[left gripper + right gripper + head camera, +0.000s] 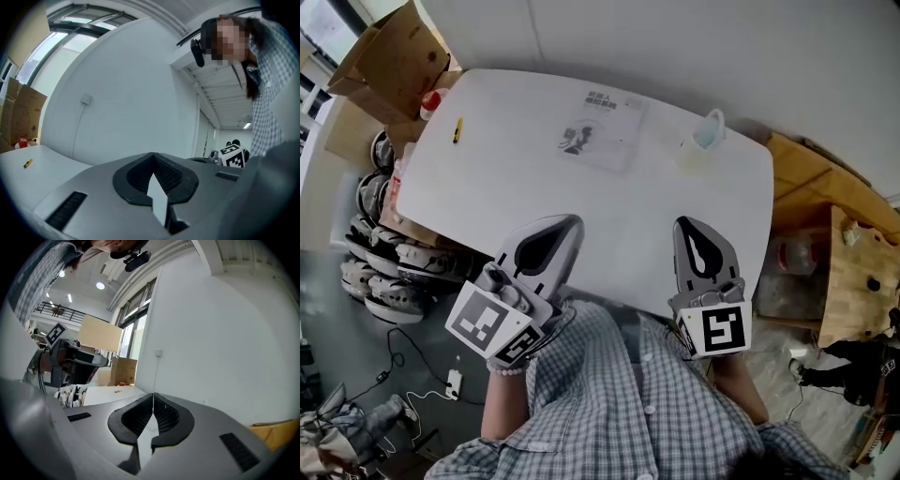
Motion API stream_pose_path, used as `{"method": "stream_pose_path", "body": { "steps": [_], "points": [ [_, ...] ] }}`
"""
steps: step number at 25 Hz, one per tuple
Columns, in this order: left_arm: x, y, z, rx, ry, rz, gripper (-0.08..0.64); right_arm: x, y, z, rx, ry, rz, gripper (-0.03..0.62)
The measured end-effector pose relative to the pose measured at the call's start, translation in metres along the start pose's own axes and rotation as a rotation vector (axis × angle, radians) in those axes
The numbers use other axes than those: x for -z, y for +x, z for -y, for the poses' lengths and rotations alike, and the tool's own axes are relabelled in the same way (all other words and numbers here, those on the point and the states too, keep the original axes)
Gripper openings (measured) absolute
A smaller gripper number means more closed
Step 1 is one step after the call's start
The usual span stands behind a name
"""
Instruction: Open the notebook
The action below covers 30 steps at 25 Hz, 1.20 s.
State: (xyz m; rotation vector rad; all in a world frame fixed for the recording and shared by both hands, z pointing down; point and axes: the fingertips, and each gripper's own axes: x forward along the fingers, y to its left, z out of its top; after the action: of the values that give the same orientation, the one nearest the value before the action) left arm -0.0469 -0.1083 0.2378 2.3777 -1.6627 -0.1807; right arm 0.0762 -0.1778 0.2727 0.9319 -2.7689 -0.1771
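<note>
White notebook (600,127) closed, long axis near-to-far (slightly slanted, title end far); left claw (570,225), right claw (687,225) together, empty.

Right claw (153,397) closed, empty, facing a white wall (215,333).

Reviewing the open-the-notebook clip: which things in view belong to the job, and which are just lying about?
Job:
- notebook, flat on the far side of the white table
- left gripper and right gripper, both shut and empty, at the near edge

Lying about:
- small yellow pen
- pale container
- cardboard box beside the table
</note>
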Motion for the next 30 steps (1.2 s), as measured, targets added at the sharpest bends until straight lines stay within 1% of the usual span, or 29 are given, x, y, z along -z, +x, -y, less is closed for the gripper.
{"method": "stream_pose_path", "body": {
  "steps": [3,6,10,14,17,20,22,25,30],
  "points": [
    [0.004,0.013,0.002,0.024,0.018,-0.030,0.008,0.007,-0.001,0.007,0.016,0.018,-0.013,0.021],
    [0.008,0.025,-0.003,0.033,0.027,-0.056,0.008,0.014,0.000,0.012,0.039,0.037,-0.029,0.021],
    [0.014,0.045,-0.017,0.065,0.020,-0.083,0.008,0.023,0.009,0.018,0.064,0.041,-0.054,0.021],
    [0.022,0.063,-0.032,0.104,0.056,-0.130,0.008,0.032,0.022,0.020,0.103,0.068,-0.093,0.021],
    [0.027,0.076,-0.048,0.107,0.076,-0.152,0.008,0.035,0.034,0.017,0.122,0.086,-0.116,0.021],
    [0.033,0.090,-0.068,0.059,0.142,-0.172,0.009,0.040,0.043,0.016,0.145,0.104,-0.139,0.021],
    [0.043,0.098,-0.078,0.056,0.202,-0.216,0.008,0.046,0.048,0.014,0.163,0.116,-0.159,0.021],
    [0.059,0.111,-0.084,0.112,0.244,-0.279,0.009,0.055,0.055,0.013,0.188,0.134,-0.189,0.021],
    [0.082,0.132,-0.097,0.176,0.311,-0.326,0.011,0.068,0.062,0.011,0.223,0.157,-0.230,0.021]
  ]
}}
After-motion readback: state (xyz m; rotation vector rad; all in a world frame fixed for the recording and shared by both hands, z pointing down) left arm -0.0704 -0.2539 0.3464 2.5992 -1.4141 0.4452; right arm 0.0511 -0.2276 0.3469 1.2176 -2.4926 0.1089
